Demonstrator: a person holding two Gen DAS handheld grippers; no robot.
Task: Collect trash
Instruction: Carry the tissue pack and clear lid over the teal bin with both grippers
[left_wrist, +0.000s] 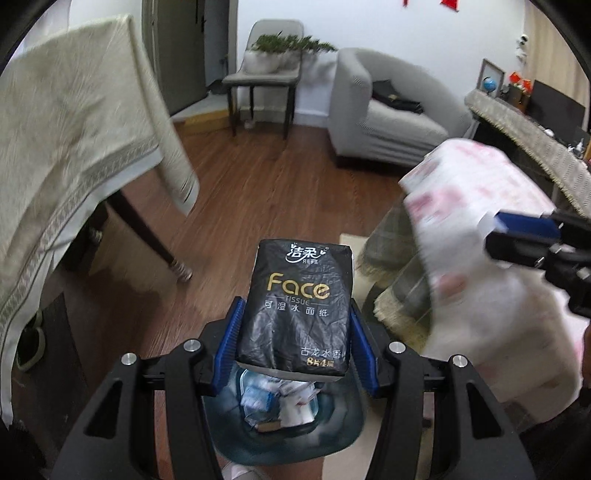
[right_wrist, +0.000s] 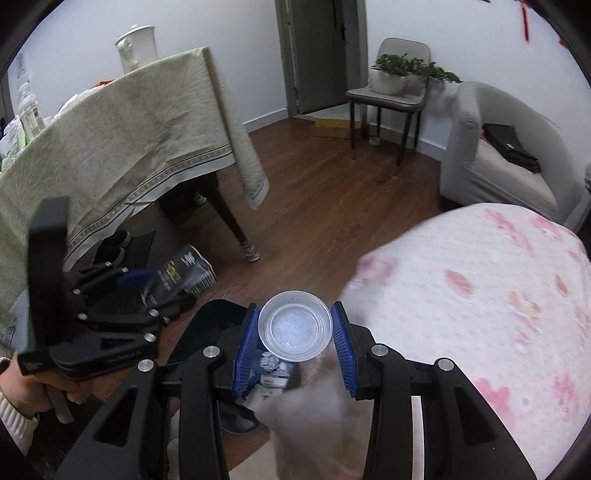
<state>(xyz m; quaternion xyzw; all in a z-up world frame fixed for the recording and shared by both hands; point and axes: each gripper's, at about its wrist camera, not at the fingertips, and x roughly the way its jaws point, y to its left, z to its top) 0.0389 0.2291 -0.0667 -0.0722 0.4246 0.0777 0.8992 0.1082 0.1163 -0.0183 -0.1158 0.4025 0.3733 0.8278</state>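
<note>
My left gripper (left_wrist: 295, 328) is shut on a black "Face" tissue pack (left_wrist: 297, 306) and holds it above a dark trash bin (left_wrist: 332, 424) with wrappers inside. My right gripper (right_wrist: 295, 332) is shut on a clear plastic cup (right_wrist: 294, 326), its open mouth facing the camera, also above the bin (right_wrist: 207, 332). In the right wrist view the left gripper (right_wrist: 147, 284) with the tissue pack (right_wrist: 184, 269) shows at the left. In the left wrist view the right gripper's finger (left_wrist: 524, 223) shows at the right edge.
A table with a beige cloth (right_wrist: 110, 140) stands at the left, its leg (right_wrist: 236, 225) nearby. A pink-flowered covered seat (right_wrist: 480, 295) is at the right. A grey armchair (right_wrist: 495, 155) and a chair with a plant (right_wrist: 391, 88) stand at the back. Wooden floor (right_wrist: 314, 203) lies between.
</note>
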